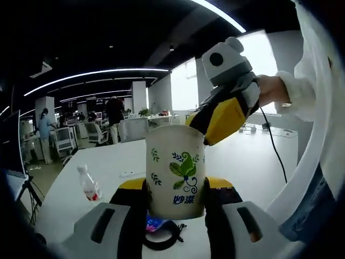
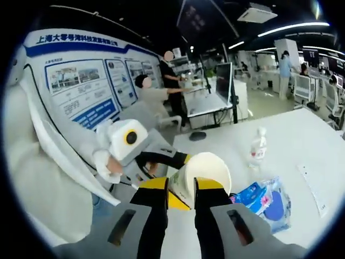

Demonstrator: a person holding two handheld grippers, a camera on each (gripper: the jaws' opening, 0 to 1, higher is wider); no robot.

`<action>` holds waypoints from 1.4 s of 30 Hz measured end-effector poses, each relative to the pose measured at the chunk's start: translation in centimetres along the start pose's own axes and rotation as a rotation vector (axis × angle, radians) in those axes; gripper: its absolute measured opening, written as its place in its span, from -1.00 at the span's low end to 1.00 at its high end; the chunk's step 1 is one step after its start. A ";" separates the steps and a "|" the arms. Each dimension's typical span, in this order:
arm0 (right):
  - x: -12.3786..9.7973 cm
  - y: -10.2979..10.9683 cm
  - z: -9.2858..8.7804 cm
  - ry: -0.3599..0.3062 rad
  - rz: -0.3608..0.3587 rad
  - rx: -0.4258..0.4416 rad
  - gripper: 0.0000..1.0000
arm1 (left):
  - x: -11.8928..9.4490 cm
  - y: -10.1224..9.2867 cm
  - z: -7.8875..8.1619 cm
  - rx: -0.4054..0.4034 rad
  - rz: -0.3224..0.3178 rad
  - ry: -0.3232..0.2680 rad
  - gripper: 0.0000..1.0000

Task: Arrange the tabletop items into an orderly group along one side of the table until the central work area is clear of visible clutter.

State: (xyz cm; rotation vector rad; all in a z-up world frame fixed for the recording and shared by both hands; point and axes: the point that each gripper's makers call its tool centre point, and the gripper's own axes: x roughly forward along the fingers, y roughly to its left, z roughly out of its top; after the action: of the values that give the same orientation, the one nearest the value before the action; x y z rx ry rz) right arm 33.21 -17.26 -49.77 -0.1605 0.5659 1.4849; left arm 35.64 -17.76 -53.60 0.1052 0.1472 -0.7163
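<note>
Open office, big white worktop (image 1: 242, 162), loads of free space.
Left tongs (image 1: 175, 216) clamp the paper cup (image 1: 175, 172); right tongs (image 2: 180, 202) pinch its rim; bottle (image 1: 89, 184) stands near the edge.

Bottle (image 1: 89, 185) probably left of cup (image 1: 176, 178).

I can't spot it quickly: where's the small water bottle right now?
In the left gripper view the water bottle stands on the white table, left of the paper cup that both grippers hold.

The paper cup (image 1: 176, 178) hides the blue packet (image 1: 154, 222) at six o'clock. Bottle (image 1: 89, 185) label at eight o'clock is unreadable.
</note>
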 end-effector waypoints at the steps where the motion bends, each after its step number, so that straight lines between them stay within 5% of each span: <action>1: 0.1 -0.3 0.0 0.000 -0.013 -0.009 -0.94 | -0.1 0.0 -0.3 0.019 -0.002 0.016 -0.18; 7: 1.1 0.2 0.0 0.035 0.040 0.085 -1.00 | -0.7 0.3 -1.1 -0.010 0.010 0.046 -0.17; 12: 2.1 0.1 -0.2 0.071 0.038 0.051 -1.00 | -1.1 1.4 -2.9 -0.099 0.069 0.103 -0.14; 19: 2.6 -2.6 0.3 0.078 -0.013 0.104 -1.00 | -3.9 3.6 -5.6 -0.076 0.205 0.158 0.82; 30: 4.1 -6.1 0.3 0.146 -0.065 0.084 -1.00 | -10.8 6.2 -10.2 -0.136 0.364 0.229 0.92; 38: 3.8 -11.1 2.5 0.197 -0.145 0.103 -1.00 | -11.1 5.7 -12.5 -0.187 0.385 0.231 0.92; 42: 3.8 -14.1 2.4 0.293 -0.209 0.023 -1.00 | -10.1 5.0 -13.3 -0.098 0.341 0.265 0.78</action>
State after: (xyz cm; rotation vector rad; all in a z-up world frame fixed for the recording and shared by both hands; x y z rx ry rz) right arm 47.36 -14.22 -52.74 -0.4114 0.7774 1.2588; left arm 30.09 -5.57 -64.71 0.1275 0.4071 -0.3515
